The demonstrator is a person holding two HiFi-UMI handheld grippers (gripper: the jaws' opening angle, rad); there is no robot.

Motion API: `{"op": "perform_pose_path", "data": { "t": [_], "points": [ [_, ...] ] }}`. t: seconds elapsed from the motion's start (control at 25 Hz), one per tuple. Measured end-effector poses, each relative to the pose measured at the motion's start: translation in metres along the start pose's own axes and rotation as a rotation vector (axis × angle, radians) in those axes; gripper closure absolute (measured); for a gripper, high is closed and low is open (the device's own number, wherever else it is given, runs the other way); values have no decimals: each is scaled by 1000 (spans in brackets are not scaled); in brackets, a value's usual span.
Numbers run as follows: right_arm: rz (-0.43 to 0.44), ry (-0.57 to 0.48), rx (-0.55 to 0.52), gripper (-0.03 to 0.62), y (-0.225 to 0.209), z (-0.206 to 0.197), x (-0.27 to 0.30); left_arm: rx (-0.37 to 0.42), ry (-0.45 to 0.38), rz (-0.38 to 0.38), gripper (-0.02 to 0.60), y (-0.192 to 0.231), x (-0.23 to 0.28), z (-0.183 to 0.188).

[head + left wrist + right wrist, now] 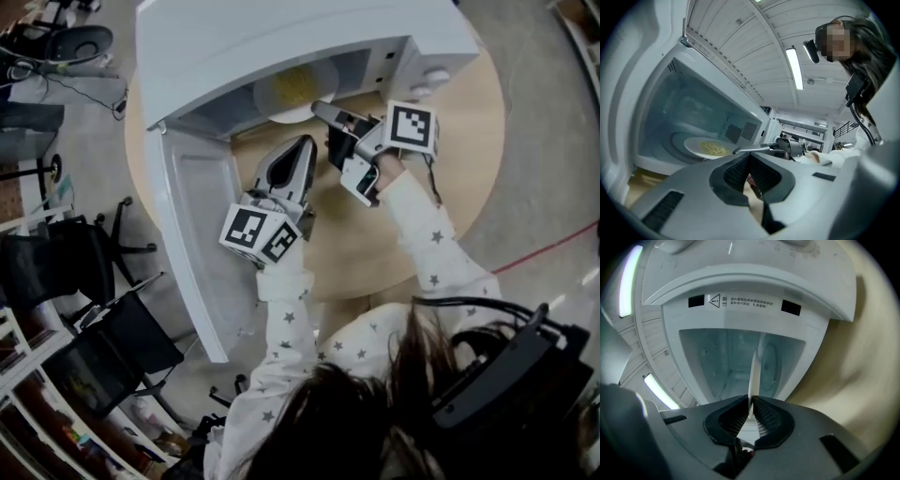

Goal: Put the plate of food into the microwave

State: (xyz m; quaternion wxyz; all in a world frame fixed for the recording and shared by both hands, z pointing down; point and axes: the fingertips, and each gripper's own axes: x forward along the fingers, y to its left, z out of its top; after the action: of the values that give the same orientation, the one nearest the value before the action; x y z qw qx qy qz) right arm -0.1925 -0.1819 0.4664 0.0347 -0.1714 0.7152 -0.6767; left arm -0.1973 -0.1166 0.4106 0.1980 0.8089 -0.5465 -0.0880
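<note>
Microwave (pixel 281 37): stands on a round wooden counter (pixel 469 141); its door (pixel 192 234) is swung wide open toward the person's left.
Inside the microwave: a white plate (pixel 291 89) holding a pile of pale yellow food (pixel 292 84). Most of the plate is within the cavity, with its near edge at the opening.
Right claw (pixel 323 111): clamped on the near rim of the plate, reaching in at the mouth of the microwave.
Left claw (pixel 302 150): jaws pressed together with nothing between them. It is just outside the opening, beside the right claw and clear of the plate.
Head view only: the open door, the full counter, and both starred sleeves.
Left gripper view only: the plate (pixel 708 149) from the side, low over the round tray on the cavity floor, with the food (pixel 712 149) looking like thin strands. Whether plate and tray touch cannot be told. The right claw (pixel 787 146) shows on the rim.
Right gripper view only: the plate (pixel 753 376) edge-on as a thin white line running up from the jaws, and a warning label (pixel 740 302) on the frame above the cavity.
</note>
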Motion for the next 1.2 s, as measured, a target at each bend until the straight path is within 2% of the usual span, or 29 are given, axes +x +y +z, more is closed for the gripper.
{"op": "perform_pose_path", "data": {
  "t": [0.32, 0.88, 1.2],
  "points": [
    [8, -23, 13, 571, -25, -3, -7, 31, 47, -36, 586, 1, 14, -27],
    [20, -32, 27, 571, -26, -2, 0, 50, 86, -58, 586, 9, 27, -28],
    [-34, -35, 43, 571, -31, -3, 2, 46, 90, -42, 586, 14, 26, -29]
  ]
}}
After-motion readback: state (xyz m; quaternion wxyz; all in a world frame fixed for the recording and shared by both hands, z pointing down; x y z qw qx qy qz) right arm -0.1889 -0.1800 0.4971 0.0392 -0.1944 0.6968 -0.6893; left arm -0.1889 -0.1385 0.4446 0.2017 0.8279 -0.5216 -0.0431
